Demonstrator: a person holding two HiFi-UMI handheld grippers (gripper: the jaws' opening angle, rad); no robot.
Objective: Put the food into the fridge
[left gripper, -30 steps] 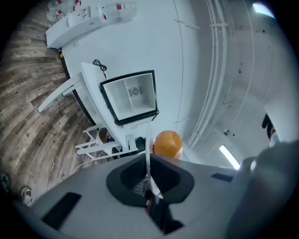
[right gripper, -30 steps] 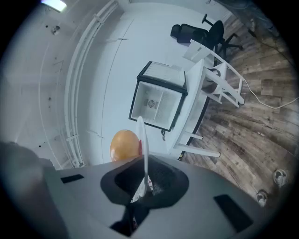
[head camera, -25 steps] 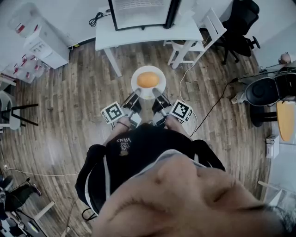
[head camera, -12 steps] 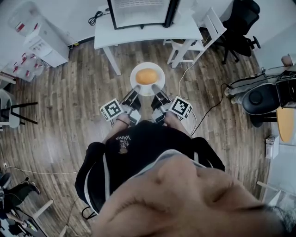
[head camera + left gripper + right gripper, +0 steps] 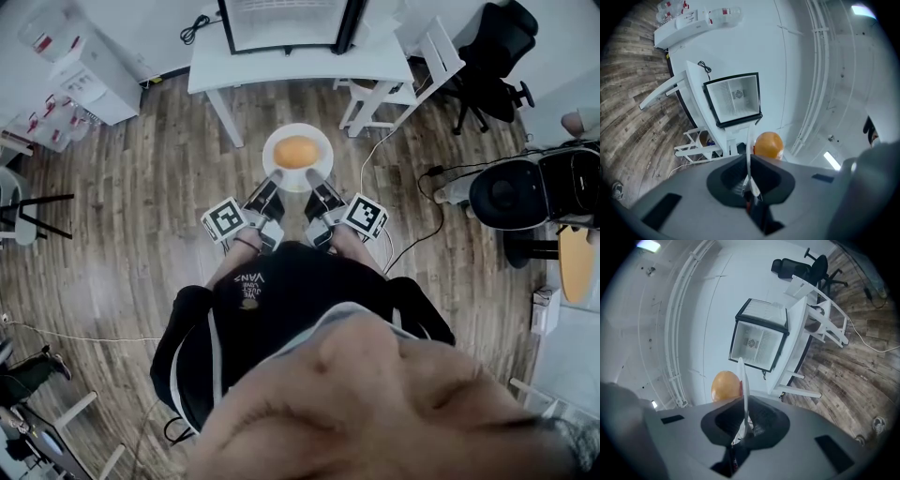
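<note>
Above plank floor [image 5: 141, 234], left claw [image 5: 278, 175] and right claw [image 5: 312, 173] pinch round white plate [image 5: 298, 129].

The fruit [image 5: 296, 151] lies on the plate [image 5: 298, 130], in front of the fridge [image 5: 281, 23] standing on the table [image 5: 281, 67].

Bright, even indoor light with soft shadows; a ceiling lamp [image 5: 649, 245] glares at the upper left of the right gripper view; all views bend strongly at the edges; both gripper views have dark corners.
</note>
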